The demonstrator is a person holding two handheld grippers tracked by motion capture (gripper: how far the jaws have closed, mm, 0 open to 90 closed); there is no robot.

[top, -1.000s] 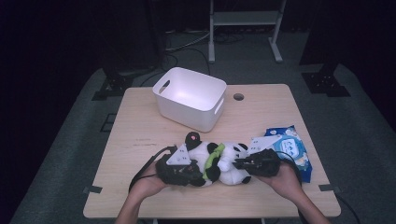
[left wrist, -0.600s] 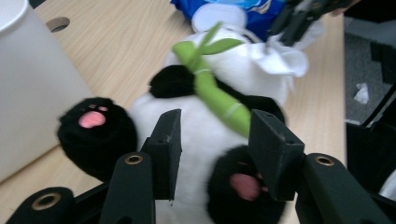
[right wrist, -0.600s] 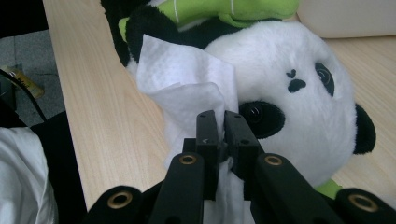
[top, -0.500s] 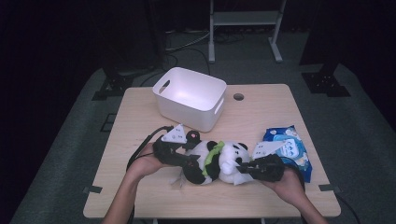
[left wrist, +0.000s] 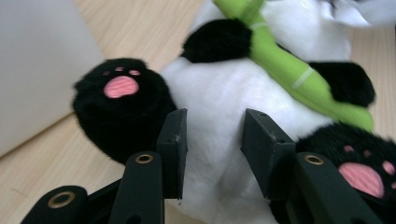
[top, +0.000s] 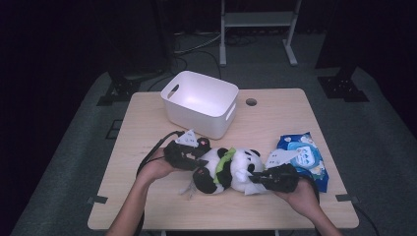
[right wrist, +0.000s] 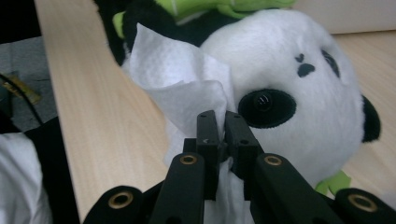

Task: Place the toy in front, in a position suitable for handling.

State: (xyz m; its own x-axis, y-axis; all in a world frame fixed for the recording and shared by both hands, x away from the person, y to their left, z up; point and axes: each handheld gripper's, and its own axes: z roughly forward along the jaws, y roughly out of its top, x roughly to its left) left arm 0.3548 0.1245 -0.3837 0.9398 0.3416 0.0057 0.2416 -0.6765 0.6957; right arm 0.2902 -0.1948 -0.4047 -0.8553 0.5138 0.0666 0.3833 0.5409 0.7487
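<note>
The right gripper (right wrist: pixel 217 122) has its jaws pinched tight on a white wet wipe (right wrist: pixel 187 88), which fans up from between them and lies against the cheek of a plush panda (right wrist: pixel 289 79), just beside its black eye patch. In the high view this gripper (top: pixel 257 179) sits at the panda's head end, near the table's front edge, with the person's hand behind it.

The left gripper (left wrist: pixel 212 140) has just been closing its jaws, and they stand a little apart on either side of the panda's white belly (left wrist: pixel 219 93), between the two black feet with pink pads. Whether the pads already press into the fur I cannot tell. A green plush bamboo stalk (left wrist: pixel 280 65) crosses the panda's chest beyond the jaws. From above, the left gripper (top: pixel 194 160) comes at the toy from the person's left.

The panda (top: pixel 228 169) lies on its back across the front middle of the wooden table (top: pixel 275 118), head toward the right. A blue pack of wet wipes (top: pixel 307 155) lies just beyond the right gripper. Farther back stands an empty white plastic bin (top: pixel 199 103) with a handle cutout.
</note>
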